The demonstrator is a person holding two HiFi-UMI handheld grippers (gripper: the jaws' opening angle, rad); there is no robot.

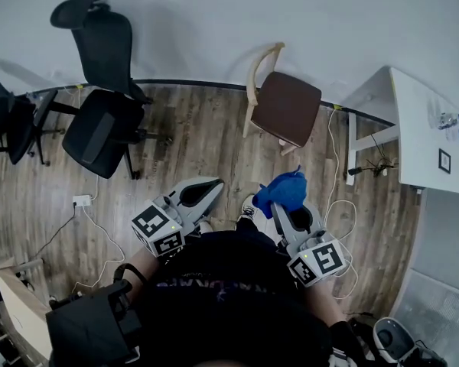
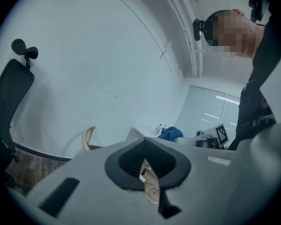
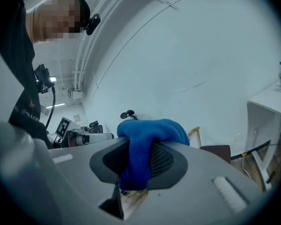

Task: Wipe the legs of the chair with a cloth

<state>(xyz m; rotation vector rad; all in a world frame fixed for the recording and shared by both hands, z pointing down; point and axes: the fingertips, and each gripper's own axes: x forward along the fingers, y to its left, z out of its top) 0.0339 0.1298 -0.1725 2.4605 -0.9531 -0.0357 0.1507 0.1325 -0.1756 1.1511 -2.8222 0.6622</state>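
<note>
A wooden chair (image 1: pixel 289 107) with a brown seat stands by the wall ahead of me, its pale legs (image 1: pixel 247 125) on the plank floor. My right gripper (image 1: pixel 291 205) is shut on a blue cloth (image 1: pixel 283 191), held at waist height short of the chair. In the right gripper view the cloth (image 3: pixel 150 135) bulges out over the right gripper (image 3: pixel 138 161), with the chair (image 3: pixel 215 150) beyond it. My left gripper (image 1: pixel 197 192) is held beside it and carries nothing. In its own view the left gripper (image 2: pixel 147 165) shows only a thin slit between the jaws, and the chair's backrest (image 2: pixel 88 138) is far off.
Two black office chairs (image 1: pixel 103 128) stand at the left, a third (image 1: pixel 8 121) at the far left edge. A white table (image 1: pixel 424 128) with bottles (image 1: pixel 447 119) is at the right. Cables and a power strip (image 1: pixel 81 200) lie on the floor. A bin (image 1: pixel 394 339) sits at the bottom right.
</note>
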